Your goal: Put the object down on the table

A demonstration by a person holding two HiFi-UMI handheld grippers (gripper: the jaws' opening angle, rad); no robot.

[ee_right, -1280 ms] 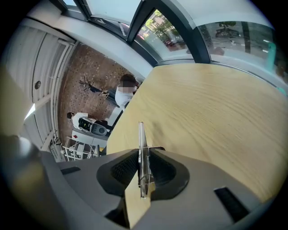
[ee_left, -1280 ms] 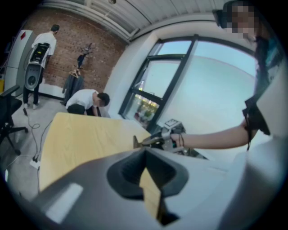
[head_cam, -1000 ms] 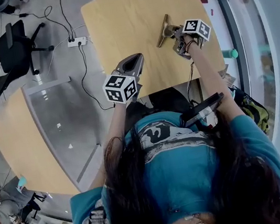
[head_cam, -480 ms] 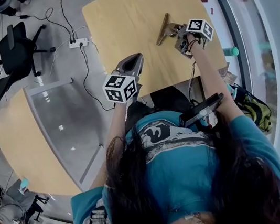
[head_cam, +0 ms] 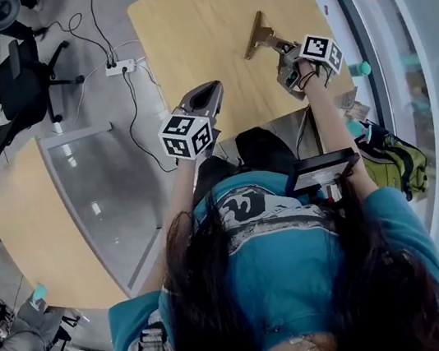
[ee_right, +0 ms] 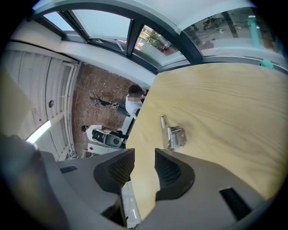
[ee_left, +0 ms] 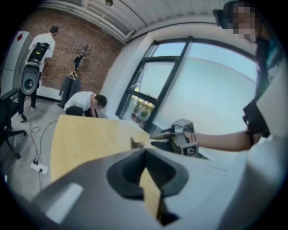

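Right gripper view: flat silvery metal clip [ee_right: 173,134]; right tongs [ee_right: 144,157] newly wide, empty; left tongs [ee_left: 144,155] together.

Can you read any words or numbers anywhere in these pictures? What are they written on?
No words or numbers can be read.
Left gripper's marker cube and right gripper's marker cube: black-and-white square patterns, not letters.
Shirt print: too creased to read.

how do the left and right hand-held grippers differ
The left hand-held gripper has jaws shut; the right hand-held gripper has jaws apart, just opened, nothing between them. The right points at the metal piece lying on the table; the left hovers by the table's edge, away from it. Both are empty.
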